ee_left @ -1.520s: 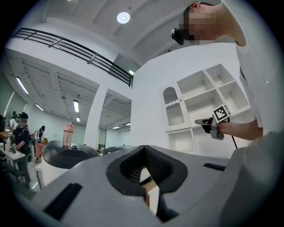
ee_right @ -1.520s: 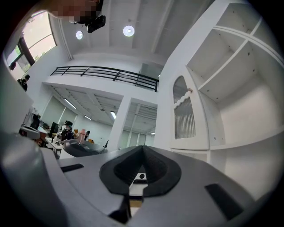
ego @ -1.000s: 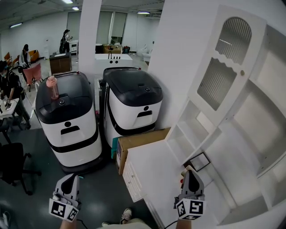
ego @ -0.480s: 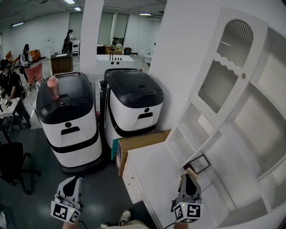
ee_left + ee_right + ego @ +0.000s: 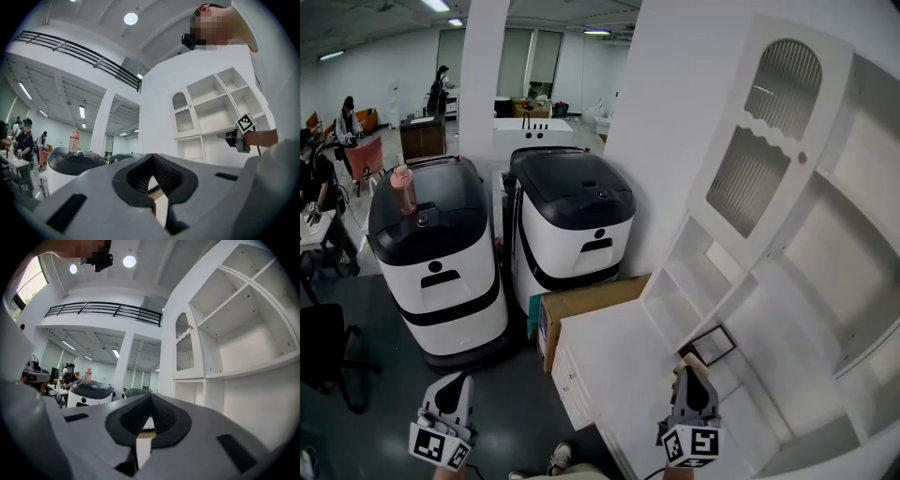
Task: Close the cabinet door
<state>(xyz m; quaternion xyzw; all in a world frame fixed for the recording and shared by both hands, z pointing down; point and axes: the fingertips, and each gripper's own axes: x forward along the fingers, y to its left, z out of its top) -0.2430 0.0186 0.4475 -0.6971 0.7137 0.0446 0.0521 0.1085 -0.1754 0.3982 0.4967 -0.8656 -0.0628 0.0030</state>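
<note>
Cabinet door (image 5: 766,141), white with a ribbed arched pane, stands swung open toward the left, off the white cabinet (image 5: 825,272) at the right, well apart from both grippers. The left gripper (image 5: 455,382) is held low at the near left over the floor (image 5: 516,403), pointing ahead roughly level, its jaws together on nothing. The right gripper (image 5: 692,366) is held low at the near right, over the cabinet's lower part, also level, its jaws closed and empty.

Head view steeply down; gripper views forward — shared cabinet (image 5: 675,122)
</note>
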